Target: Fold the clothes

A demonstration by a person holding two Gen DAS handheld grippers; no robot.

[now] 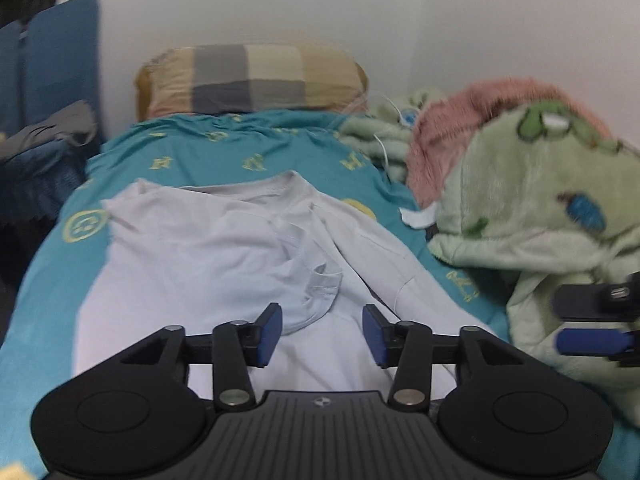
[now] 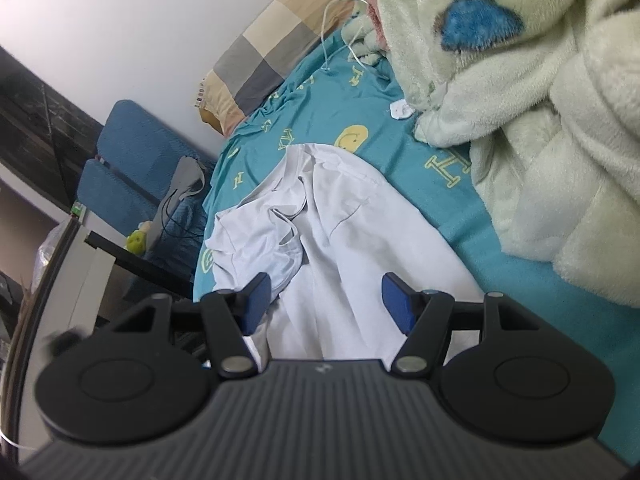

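A pale lavender-white T-shirt (image 1: 208, 248) lies on the teal bedsheet (image 1: 56, 280), its sleeve folded in over the middle and its neckline toward the pillow. My left gripper (image 1: 322, 334) is open and empty, just above the shirt's near part. My right gripper (image 2: 324, 304) is open and empty above the same shirt (image 2: 340, 248), near its right side. The right gripper's fingers also show in the left wrist view (image 1: 592, 340) at the right edge.
A checked pillow (image 1: 252, 80) lies at the head of the bed against a white wall. A fluffy green and pink blanket (image 1: 532, 200) is heaped along the bed's right side. A blue chair (image 2: 132, 156) with dark clothes stands left of the bed. A white cable (image 2: 332, 36) lies near the pillow.
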